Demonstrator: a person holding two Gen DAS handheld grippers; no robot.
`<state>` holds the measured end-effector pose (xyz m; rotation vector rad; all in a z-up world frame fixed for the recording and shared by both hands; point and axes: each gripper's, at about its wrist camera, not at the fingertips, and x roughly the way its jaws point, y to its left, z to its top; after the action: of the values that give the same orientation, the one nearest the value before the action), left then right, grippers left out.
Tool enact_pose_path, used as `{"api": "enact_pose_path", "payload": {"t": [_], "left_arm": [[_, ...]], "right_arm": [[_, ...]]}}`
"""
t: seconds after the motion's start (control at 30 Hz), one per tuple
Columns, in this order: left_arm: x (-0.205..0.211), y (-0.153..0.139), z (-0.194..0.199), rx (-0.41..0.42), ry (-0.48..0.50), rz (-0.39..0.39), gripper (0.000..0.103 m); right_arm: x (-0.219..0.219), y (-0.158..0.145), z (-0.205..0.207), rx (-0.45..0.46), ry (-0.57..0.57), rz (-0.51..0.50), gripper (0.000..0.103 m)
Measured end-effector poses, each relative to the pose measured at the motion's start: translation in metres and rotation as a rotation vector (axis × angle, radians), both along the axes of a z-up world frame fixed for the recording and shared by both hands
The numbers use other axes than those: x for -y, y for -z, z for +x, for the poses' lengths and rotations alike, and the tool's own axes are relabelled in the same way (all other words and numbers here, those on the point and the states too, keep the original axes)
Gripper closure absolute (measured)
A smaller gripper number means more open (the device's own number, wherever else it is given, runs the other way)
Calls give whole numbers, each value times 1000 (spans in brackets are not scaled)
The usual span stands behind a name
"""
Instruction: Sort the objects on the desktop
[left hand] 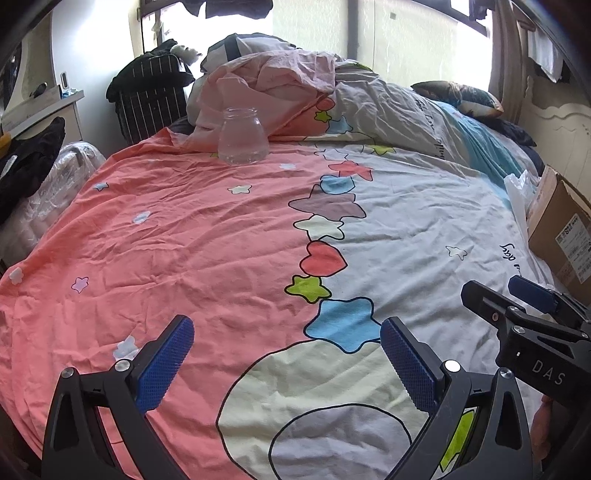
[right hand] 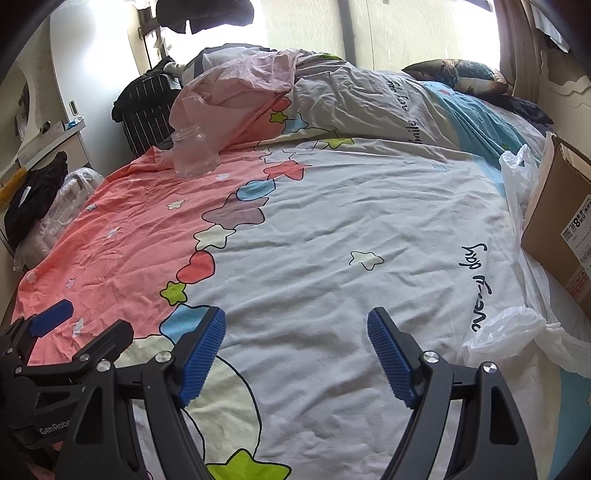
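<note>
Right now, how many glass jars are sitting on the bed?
1. The clear glass jar stands upright on the pink part of the bedspread, just in front of the bunched-up bedding. More could be hidden in that pile.

blown-out window (left hand: 229,26) backlight, fisheye-warped dark edges

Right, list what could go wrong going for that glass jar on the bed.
1. The glass jar stands upright on a soft, wrinkled bedsheet near the left edge; a nudge could tip it or roll it off.
2. It is clear and smooth, so it may slip between the left gripper pads.
3. The crumpled pink blanket sits right behind it and could snag a finger.
</note>
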<state>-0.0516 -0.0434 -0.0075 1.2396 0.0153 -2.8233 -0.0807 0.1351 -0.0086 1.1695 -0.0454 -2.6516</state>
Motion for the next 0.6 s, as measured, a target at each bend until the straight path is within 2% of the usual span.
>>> {"api": "enact_pose_path", "payload": {"t": [0.6], "left_arm": [[-10,10,-3,44,32,-18,0]], "right_arm": [[-2,12,1,37,0,7,27]]}}
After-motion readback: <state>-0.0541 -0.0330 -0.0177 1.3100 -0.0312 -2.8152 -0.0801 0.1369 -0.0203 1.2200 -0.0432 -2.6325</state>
